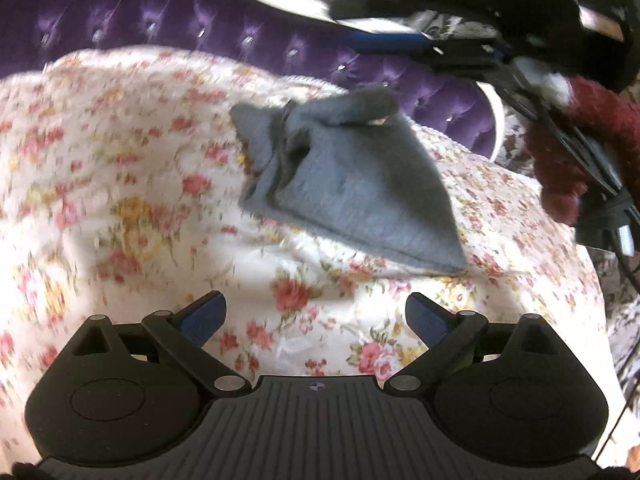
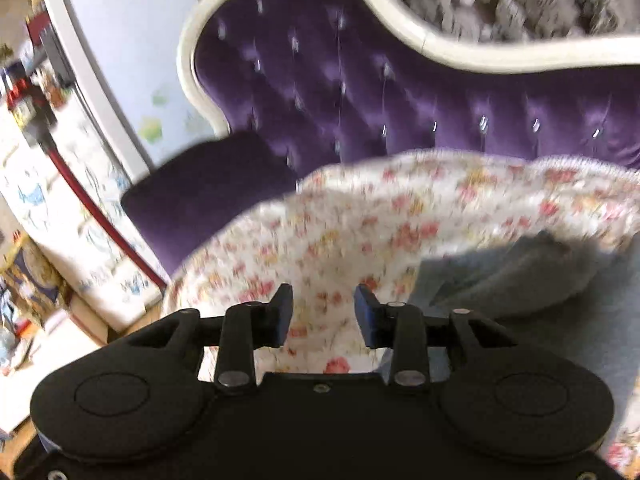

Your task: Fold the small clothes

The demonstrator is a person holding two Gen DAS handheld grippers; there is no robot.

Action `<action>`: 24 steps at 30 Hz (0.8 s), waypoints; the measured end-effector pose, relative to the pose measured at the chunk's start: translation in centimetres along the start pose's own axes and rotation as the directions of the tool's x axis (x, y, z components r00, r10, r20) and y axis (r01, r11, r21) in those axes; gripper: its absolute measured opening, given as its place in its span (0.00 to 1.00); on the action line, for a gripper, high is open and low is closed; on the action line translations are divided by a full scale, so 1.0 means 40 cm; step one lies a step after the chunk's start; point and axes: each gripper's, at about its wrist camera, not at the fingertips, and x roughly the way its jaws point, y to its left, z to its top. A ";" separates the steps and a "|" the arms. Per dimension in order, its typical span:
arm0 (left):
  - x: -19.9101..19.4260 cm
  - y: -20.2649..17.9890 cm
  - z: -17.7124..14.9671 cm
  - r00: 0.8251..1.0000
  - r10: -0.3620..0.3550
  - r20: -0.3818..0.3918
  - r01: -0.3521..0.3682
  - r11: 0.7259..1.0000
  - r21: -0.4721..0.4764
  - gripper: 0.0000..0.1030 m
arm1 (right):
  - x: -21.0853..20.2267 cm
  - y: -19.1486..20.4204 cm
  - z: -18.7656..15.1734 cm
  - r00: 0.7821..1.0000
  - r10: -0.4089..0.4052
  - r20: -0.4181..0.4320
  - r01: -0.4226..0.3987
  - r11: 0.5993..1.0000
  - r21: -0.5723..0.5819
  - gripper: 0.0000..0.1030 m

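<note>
We see no container in either view; the only surface that bears anything is the floral bedspread (image 1: 120, 184), and on it lies the grey garment (image 1: 344, 184), partly folded into a wedge, with a bunched roll of its cloth along the far edge. In the right wrist view the same garment (image 2: 520, 280) sits just right of the fingers and runs out of the picture at the right edge.

We hold the left gripper (image 1: 316, 322) above the bedspread, short of the garment, with its jaws spread wide and nothing between the blue pads (image 1: 204, 316). The right gripper (image 2: 323, 316) is released as well: its jaws stand partly apart, with only floral cloth visible through the gap.

Behind the bedspread stands a purple tufted headboard (image 2: 360, 92) with a cream frame.

At the upper right of the left wrist view we find a dark device with cables and a maroon fuzzy sleeve (image 1: 576, 148); both are cut off by the edge. Motion blur softens both views, and the shelf clutter at the left of the right wrist view cannot be identified.
</note>
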 end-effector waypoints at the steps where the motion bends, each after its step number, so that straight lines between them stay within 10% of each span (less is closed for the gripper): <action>1: -0.007 -0.004 0.011 1.000 0.002 0.007 -0.002 1.000 0.018 0.94 | -0.027 -0.009 0.003 1.000 -0.003 0.024 0.003 1.000 0.014 0.46; 12: 0.018 -0.091 0.178 0.994 0.053 0.095 -0.075 0.967 0.242 0.95 | -0.208 -0.150 -0.103 0.944 -0.312 0.105 0.297 0.945 0.134 0.50; 24: 0.230 -0.160 0.273 0.988 0.141 0.070 -0.157 0.923 0.352 0.94 | -0.226 -0.236 -0.224 0.938 -0.333 0.097 0.307 0.926 0.219 0.50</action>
